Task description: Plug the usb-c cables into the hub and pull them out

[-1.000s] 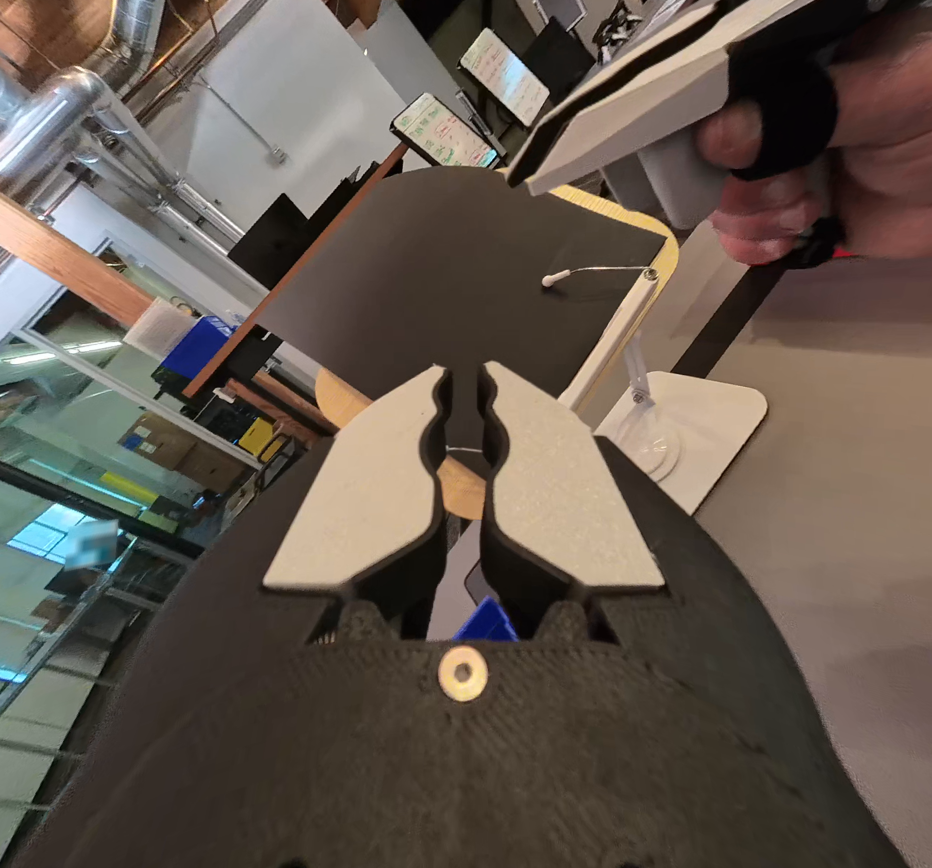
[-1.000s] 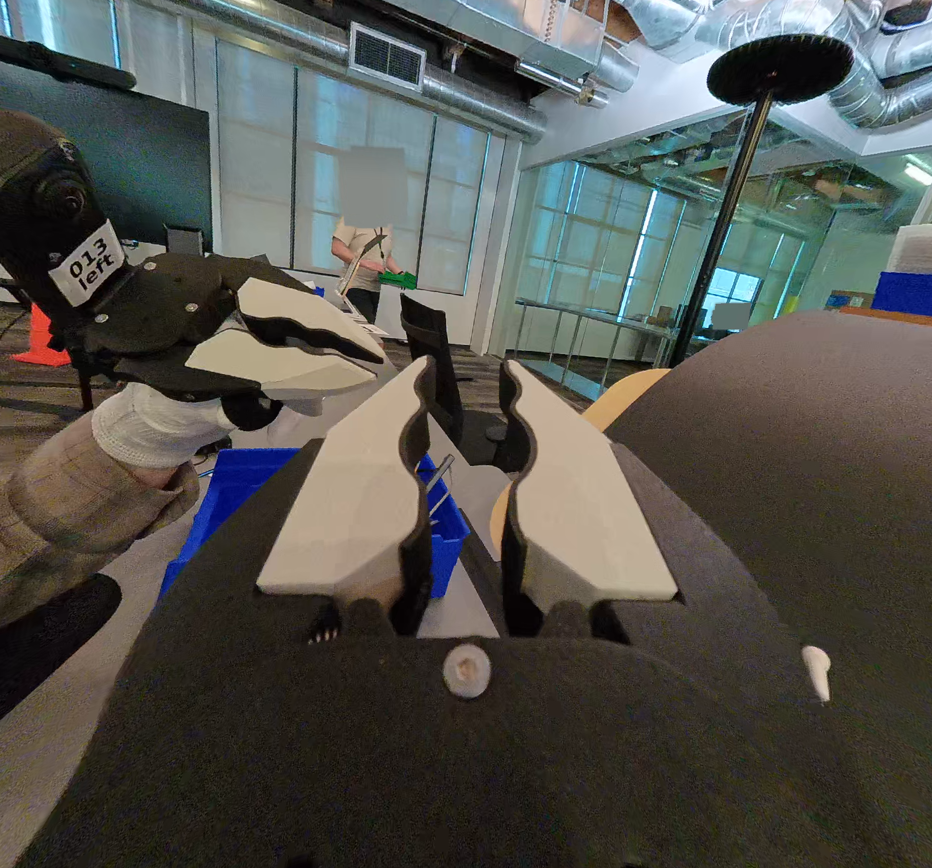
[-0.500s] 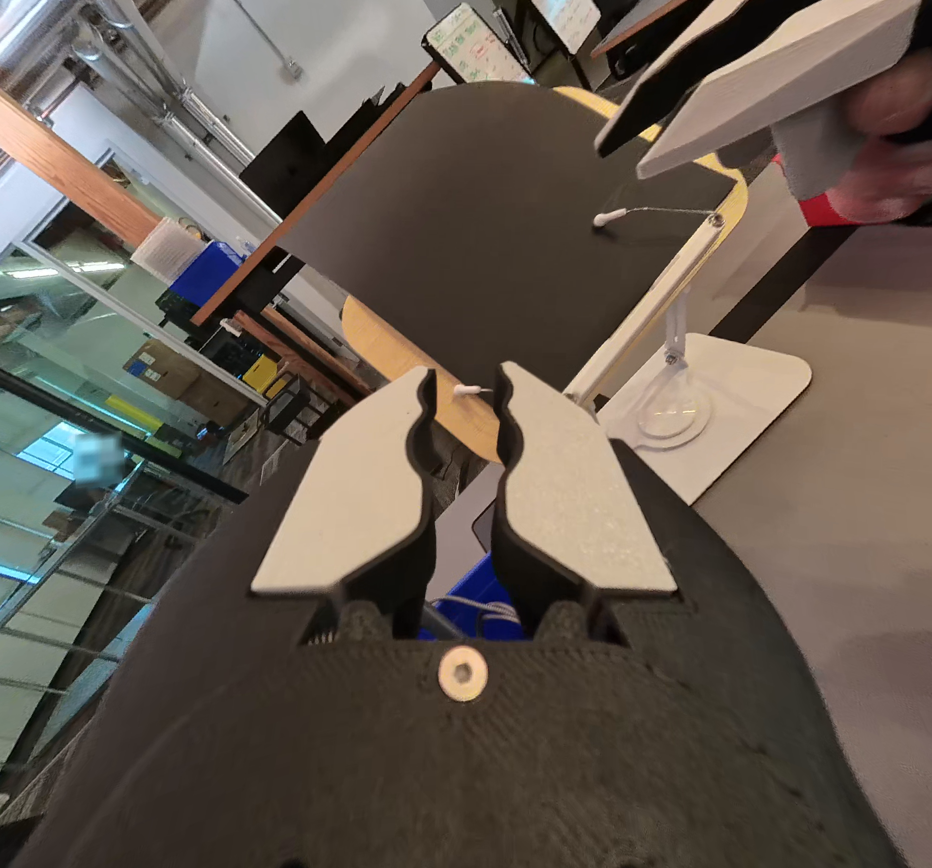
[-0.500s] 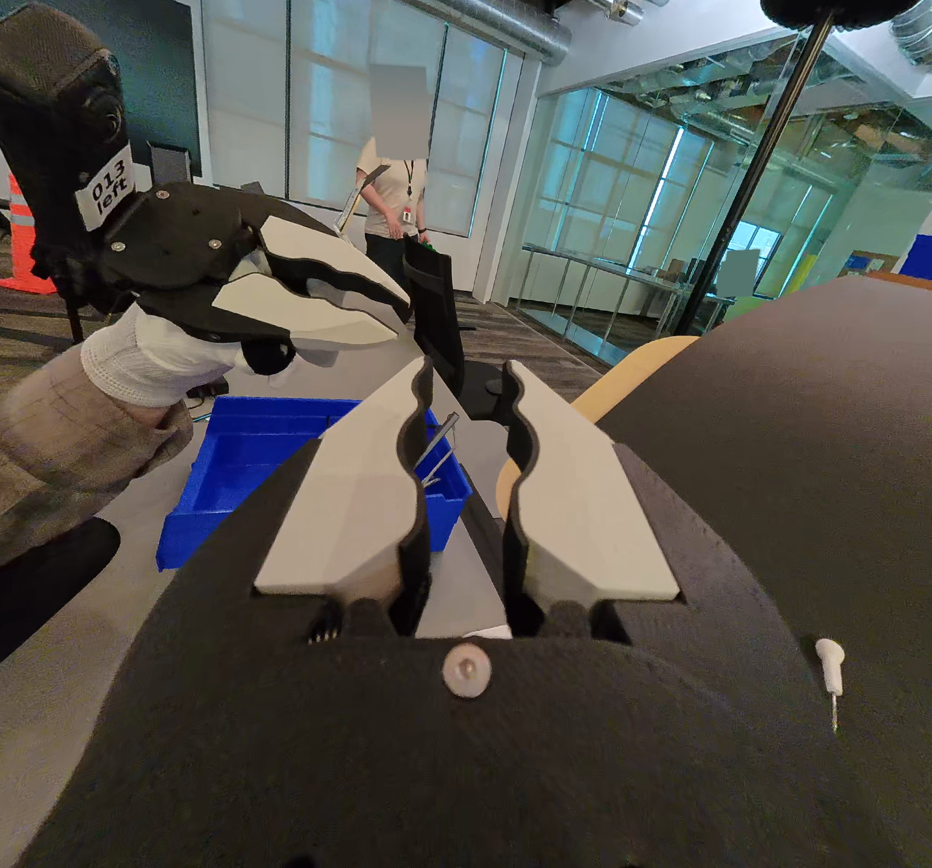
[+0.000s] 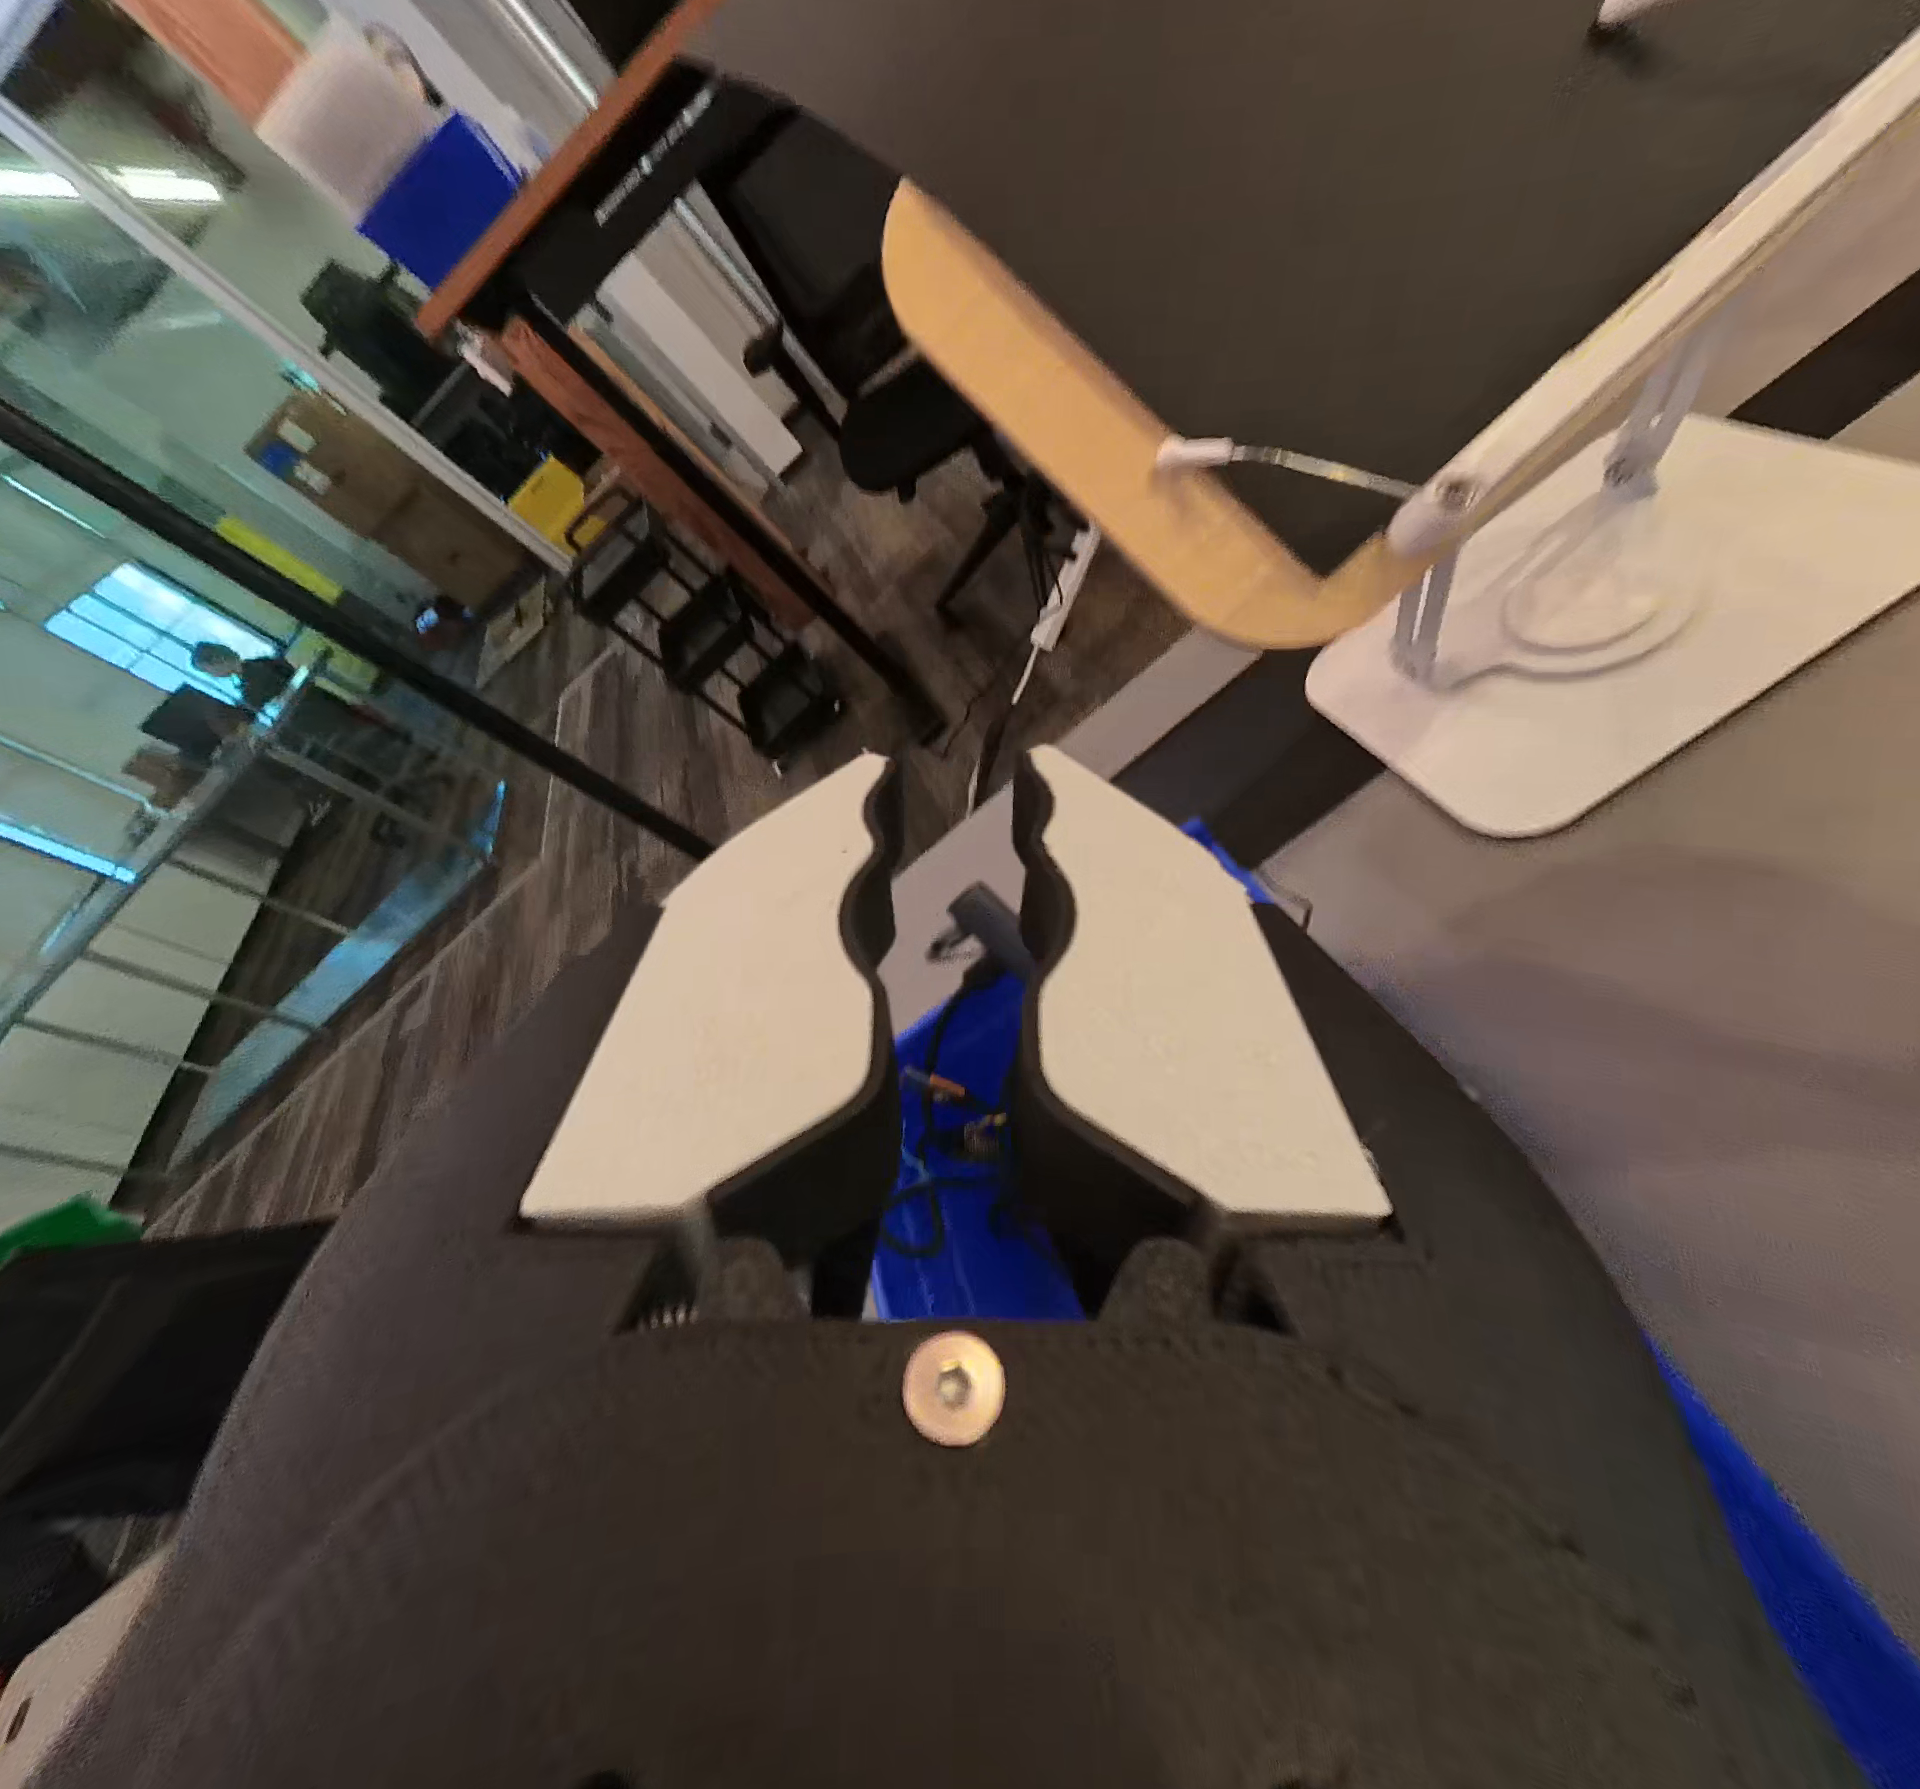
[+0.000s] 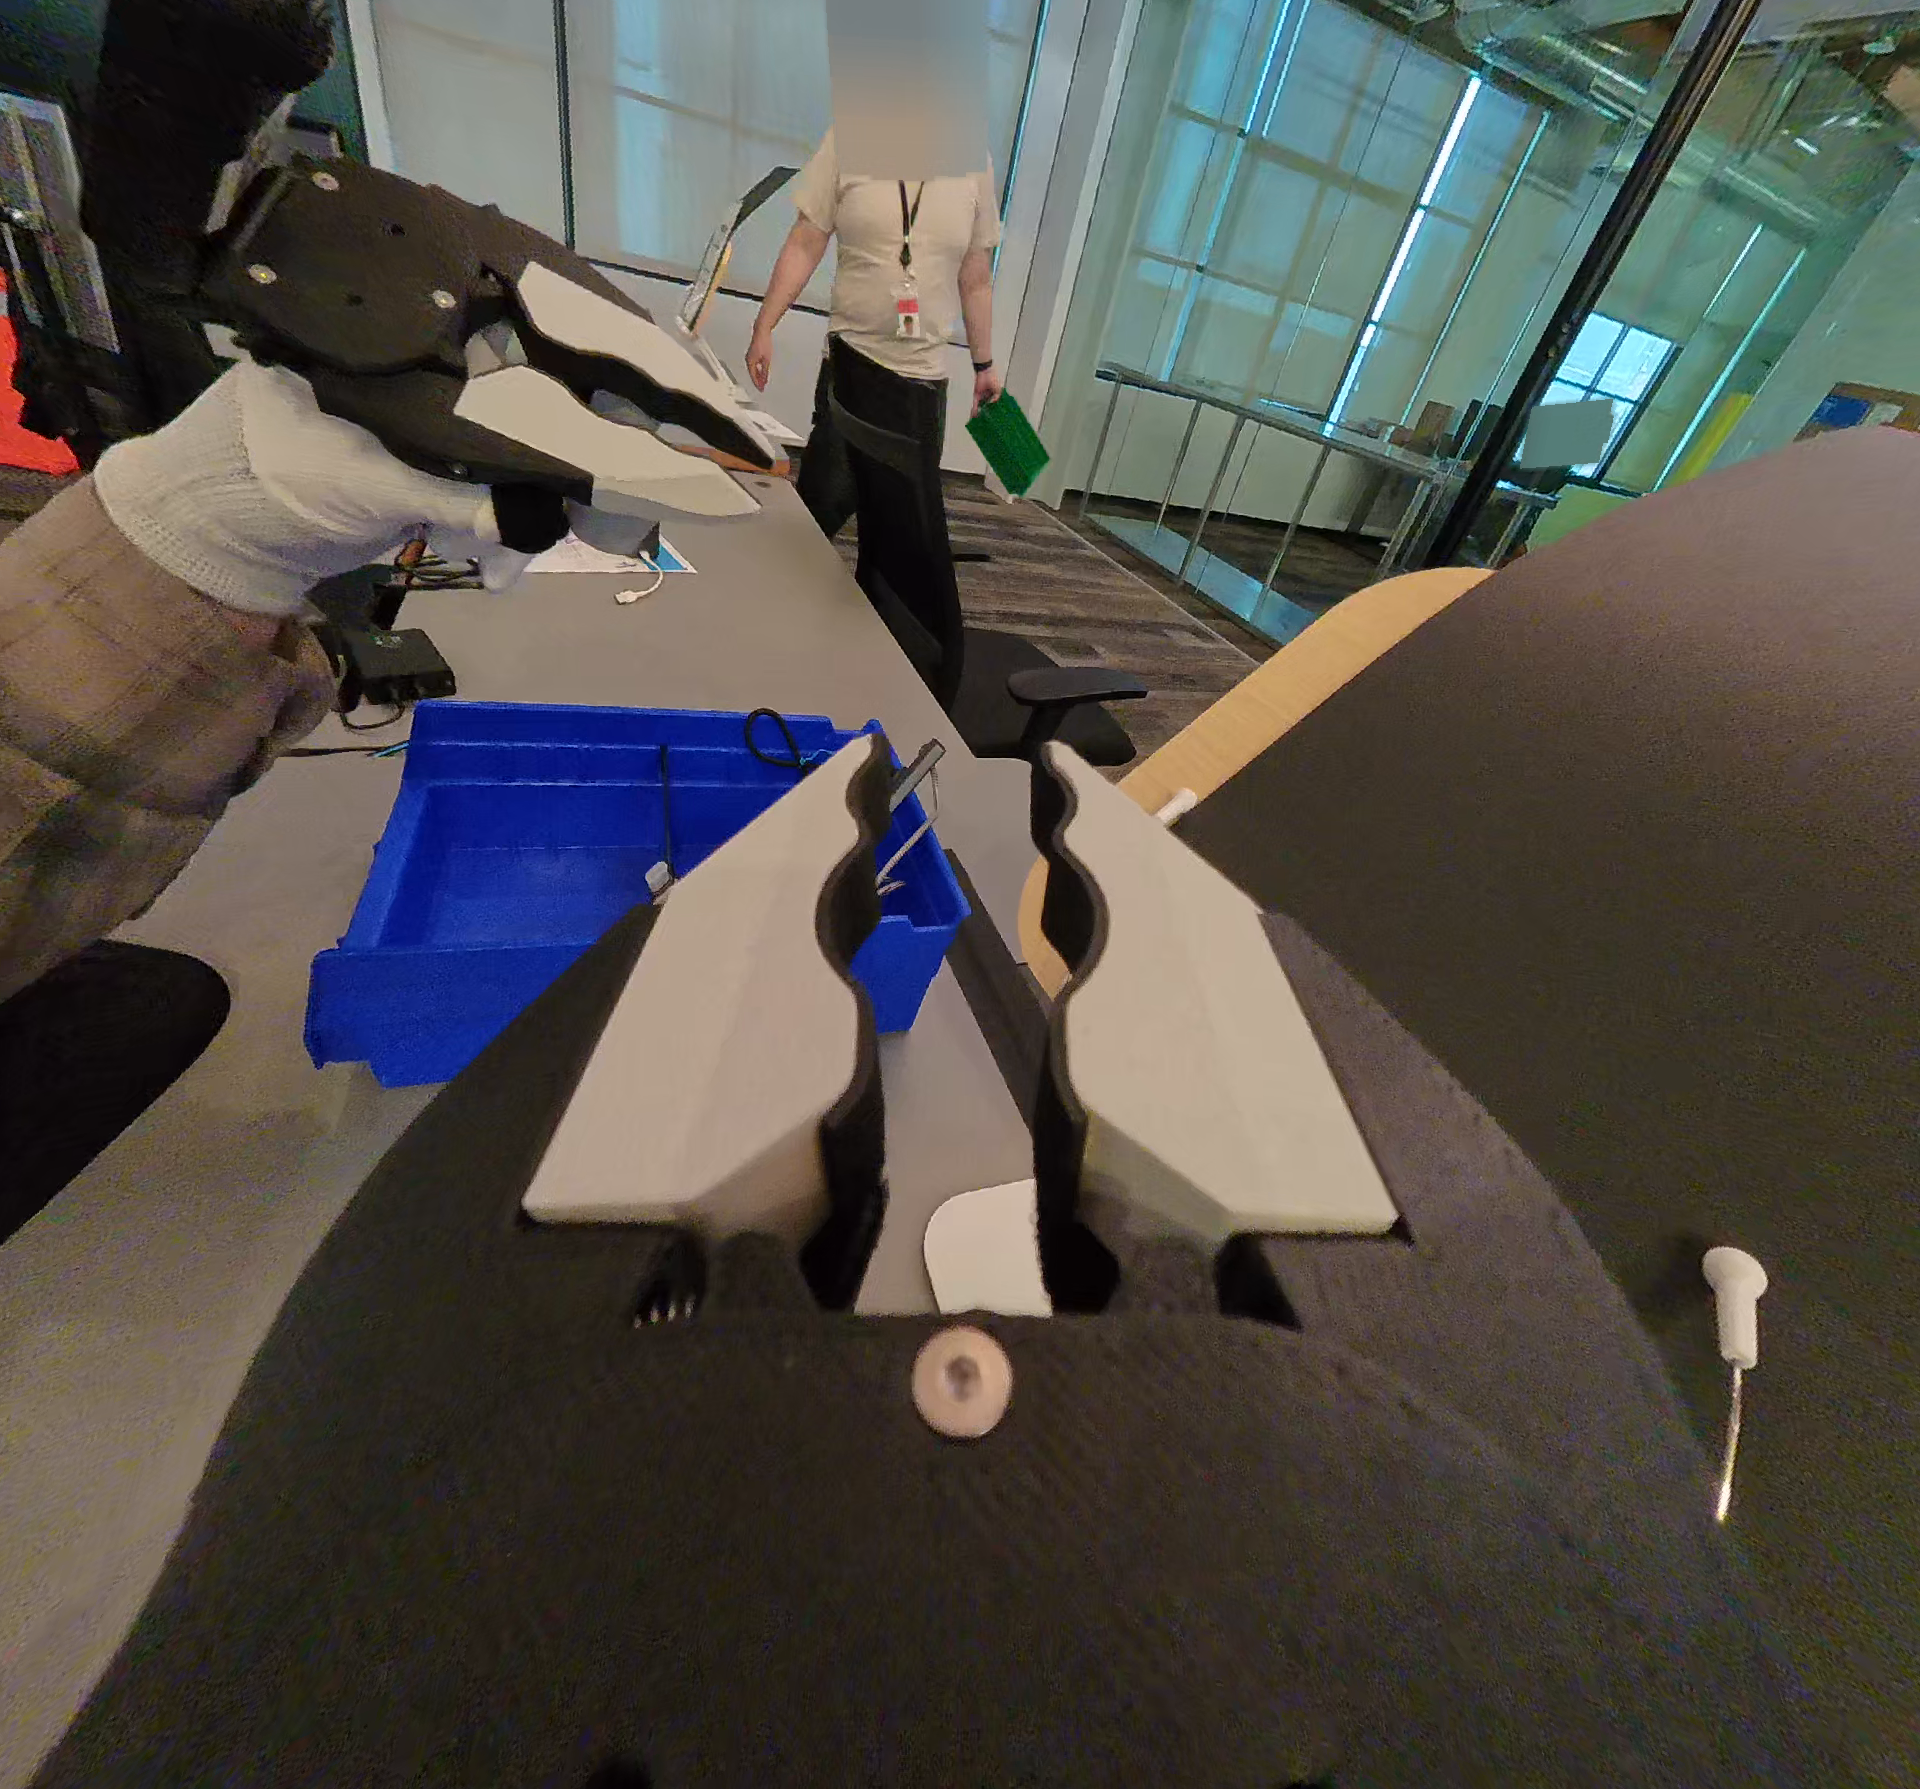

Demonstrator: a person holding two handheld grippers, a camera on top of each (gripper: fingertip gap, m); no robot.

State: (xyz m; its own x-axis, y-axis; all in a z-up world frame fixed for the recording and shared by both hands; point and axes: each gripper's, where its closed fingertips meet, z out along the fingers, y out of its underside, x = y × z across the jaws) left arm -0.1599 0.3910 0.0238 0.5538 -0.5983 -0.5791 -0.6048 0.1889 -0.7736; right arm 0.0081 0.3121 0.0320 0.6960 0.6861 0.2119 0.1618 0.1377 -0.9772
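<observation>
Both grippers empty and high above the blue bin

The left gripper (image 5: pixel 951 783) and right gripper (image 6: pixel 956 763) both stand a little open, holding nothing. Cables (image 5: pixel 951 1105) lie in the blue bin (image 6: pixel 488 970) on the grey table (image 6: pixel 727 638); the hub I cannot surely identify (perhaps the small black box (image 6: pixel 395 664) behind). I think it is best to lower slowly and take one plug by its body, not the cord.

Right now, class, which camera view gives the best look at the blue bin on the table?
The right wrist view: the blue bin shows nearly whole, open-topped on the grey table, with thin cables draped over its far rim. The left wrist view shows only blurred slivers of it between and beside the left gripper's fingers.
</observation>
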